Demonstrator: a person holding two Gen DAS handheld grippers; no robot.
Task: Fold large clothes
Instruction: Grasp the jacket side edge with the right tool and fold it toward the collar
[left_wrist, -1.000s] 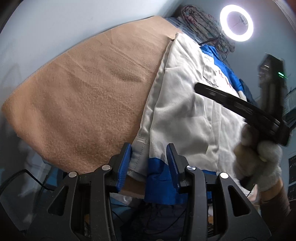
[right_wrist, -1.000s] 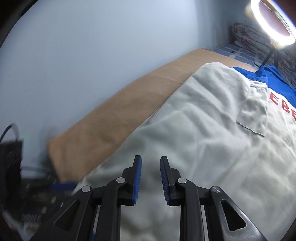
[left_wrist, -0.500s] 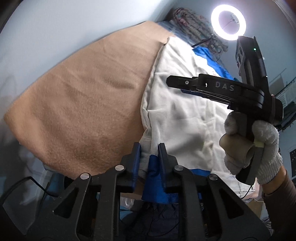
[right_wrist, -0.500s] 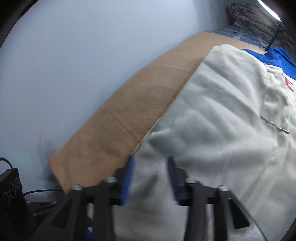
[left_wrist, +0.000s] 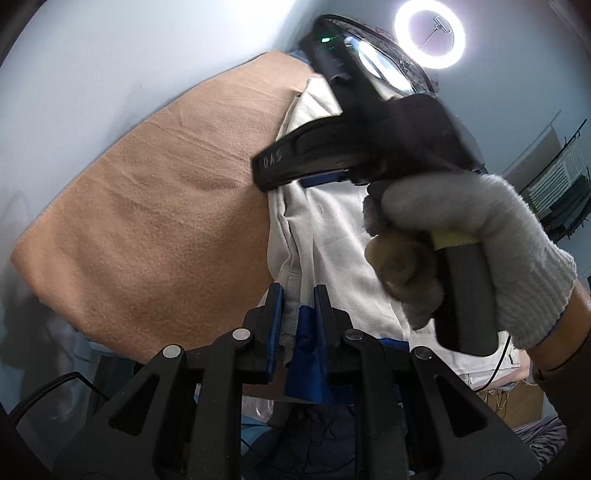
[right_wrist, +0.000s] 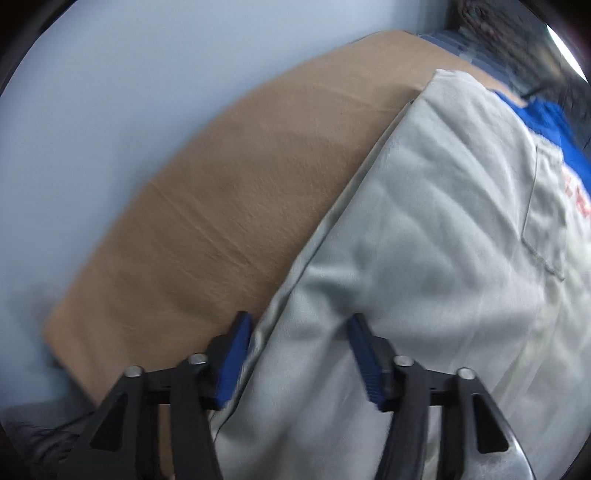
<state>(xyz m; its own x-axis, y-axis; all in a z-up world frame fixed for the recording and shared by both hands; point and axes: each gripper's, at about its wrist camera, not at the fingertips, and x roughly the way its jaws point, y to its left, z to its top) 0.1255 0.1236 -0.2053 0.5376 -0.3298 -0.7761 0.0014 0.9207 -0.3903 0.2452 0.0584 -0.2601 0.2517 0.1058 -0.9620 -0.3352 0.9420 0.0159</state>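
A pale grey garment (left_wrist: 332, 236) with blue trim lies spread on a tan blanket (left_wrist: 166, 206). My left gripper (left_wrist: 298, 295) is shut on its near corner, and grey and blue cloth is bunched between the pads. In the left wrist view, a gloved hand (left_wrist: 480, 236) holds my right gripper (left_wrist: 266, 170) over the garment's left edge. In the right wrist view, the right gripper (right_wrist: 299, 321) points steeply down and its jaws are closing. They straddle the garment (right_wrist: 424, 221) at that edge without pinching the cloth. A chest pocket (right_wrist: 546, 221) and red letters show at the right.
The tan blanket (right_wrist: 258, 166) runs left of the garment up to a pale blue wall (right_wrist: 129, 110). A lit ring light (left_wrist: 429, 34) stands past the far end. Dark patterned cloth lies at the far corner. Cables and dark clutter hang below the near edge.
My left gripper shut on the garment's corner and lifted it slightly. My right gripper swept left across the garment, opened wide, came down over the left edge and is narrowing.
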